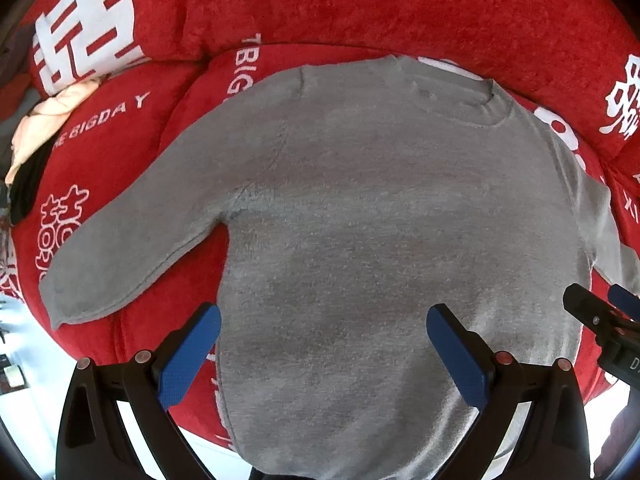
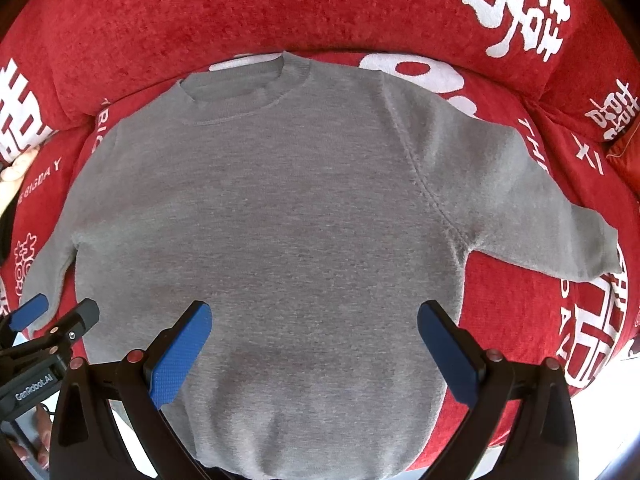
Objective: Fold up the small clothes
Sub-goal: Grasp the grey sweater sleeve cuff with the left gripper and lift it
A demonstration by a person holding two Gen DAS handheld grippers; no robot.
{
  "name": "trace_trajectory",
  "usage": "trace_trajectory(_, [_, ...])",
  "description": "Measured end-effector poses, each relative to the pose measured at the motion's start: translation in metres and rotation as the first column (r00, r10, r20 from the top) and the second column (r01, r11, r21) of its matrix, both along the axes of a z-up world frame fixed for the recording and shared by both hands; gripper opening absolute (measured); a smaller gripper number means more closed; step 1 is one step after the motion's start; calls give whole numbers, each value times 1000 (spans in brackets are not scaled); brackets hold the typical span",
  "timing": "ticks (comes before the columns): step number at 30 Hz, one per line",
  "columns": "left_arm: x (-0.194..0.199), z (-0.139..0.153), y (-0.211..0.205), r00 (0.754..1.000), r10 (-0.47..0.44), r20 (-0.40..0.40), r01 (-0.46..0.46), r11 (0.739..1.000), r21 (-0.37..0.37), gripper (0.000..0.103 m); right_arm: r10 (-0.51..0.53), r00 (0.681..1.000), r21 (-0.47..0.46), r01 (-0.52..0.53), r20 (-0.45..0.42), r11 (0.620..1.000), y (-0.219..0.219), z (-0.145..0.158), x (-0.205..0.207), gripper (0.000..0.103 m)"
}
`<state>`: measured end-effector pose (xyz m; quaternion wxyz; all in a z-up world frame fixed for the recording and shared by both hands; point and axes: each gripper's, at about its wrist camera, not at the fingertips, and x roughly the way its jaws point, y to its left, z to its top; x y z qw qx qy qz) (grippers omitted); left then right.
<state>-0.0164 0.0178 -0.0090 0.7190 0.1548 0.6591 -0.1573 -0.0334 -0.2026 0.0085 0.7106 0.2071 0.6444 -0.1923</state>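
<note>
The grey sweater (image 1: 360, 220) lies flat and face up on a red sofa cover (image 1: 400, 4) printed with white characters, its long axis running straight away from both cameras: collar (image 2: 244, 84) at the far end against the back cushion, hem at the near end under the grippers. Both sleeves are spread out to the sides and angle back toward the near edge, the left sleeve (image 1: 132, 240) ending in a cuff on the red fabric, the right sleeve (image 2: 540, 204) doing the same on the other side. The left gripper (image 1: 322, 340) hovers over the lower left part of the body with its blue pads spread wide, one pad over the sweater's left edge, the other over the grey cloth, gripping nothing. The right gripper (image 2: 314, 338) hangs over the lower right part, likewise wide apart and holding nothing. The hem itself is cut off by the bottom of each view and partly covered by the gripper bodies, so its edge cannot be made out. A pale cream garment (image 1: 52, 120) and something dark beside it sit at the far left, too squeezed by the lens to identify
</note>
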Motion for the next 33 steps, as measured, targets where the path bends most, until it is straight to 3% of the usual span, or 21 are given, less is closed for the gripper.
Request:
trace_trajectory(17, [7,0,18,999,39,-22,-40,997,-66,103,29,999,-11,-29,-16,1000,14,1,13,103])
trace_trajectory(25, [19,-7,72,992,119,-37,-123,985,-125,103,77,997,12,-77,-4,997,43,-3,26,103])
trace_trajectory(30, [34,-25,152,957,282,-71,-291,938,-187,103,134,991,37,-134,19,990,72,-8,37,103])
trace_trajectory(33, [44,-42,208,906,412,-94,-422,875,-237,103,178,984,60,-180,29,982,94,-13,45,103])
